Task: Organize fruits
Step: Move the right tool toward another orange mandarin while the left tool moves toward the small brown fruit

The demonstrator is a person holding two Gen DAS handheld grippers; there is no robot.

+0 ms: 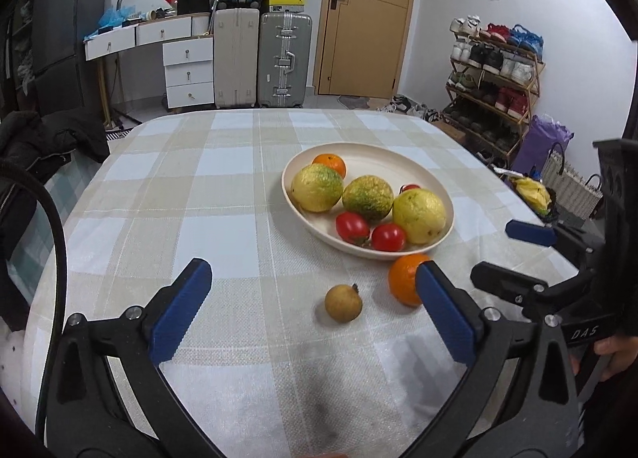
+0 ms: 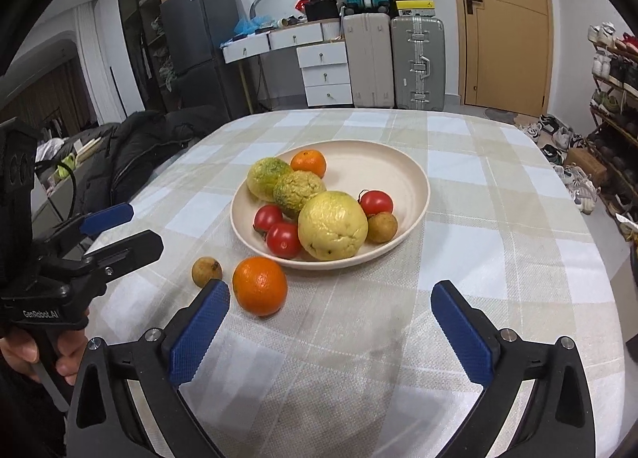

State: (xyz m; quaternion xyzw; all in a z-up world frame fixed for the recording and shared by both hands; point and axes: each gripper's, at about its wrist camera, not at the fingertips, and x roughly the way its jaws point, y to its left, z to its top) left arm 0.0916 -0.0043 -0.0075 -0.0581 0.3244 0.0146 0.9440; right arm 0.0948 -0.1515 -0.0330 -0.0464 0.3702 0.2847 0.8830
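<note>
L gripper [image 1: 313, 306] hovering low over the cloth [image 1: 223, 219], jaws spread wide, holding nothing; a small brown fruit [image 1: 343, 303] is lying between its pads w/o touching either. Orange [image 1: 404, 278] sitting just beside that fruit, partly behind the L gripper's right pad, just in front of the plate [image 1: 379, 157] rim. R gripper [image 2: 331, 322] also released, jaws wide apart, nothing in them, hanging near the plate's front edge; orange just off its left pad. Plate is holding three yellow-green guavas [image 2: 333, 225], three tomatoes [image 2: 284, 239], a second orange [image 2: 308, 163] at the back, plus a second brown fruit [image 2: 382, 227] on the right side, touching the big guava.
</note>
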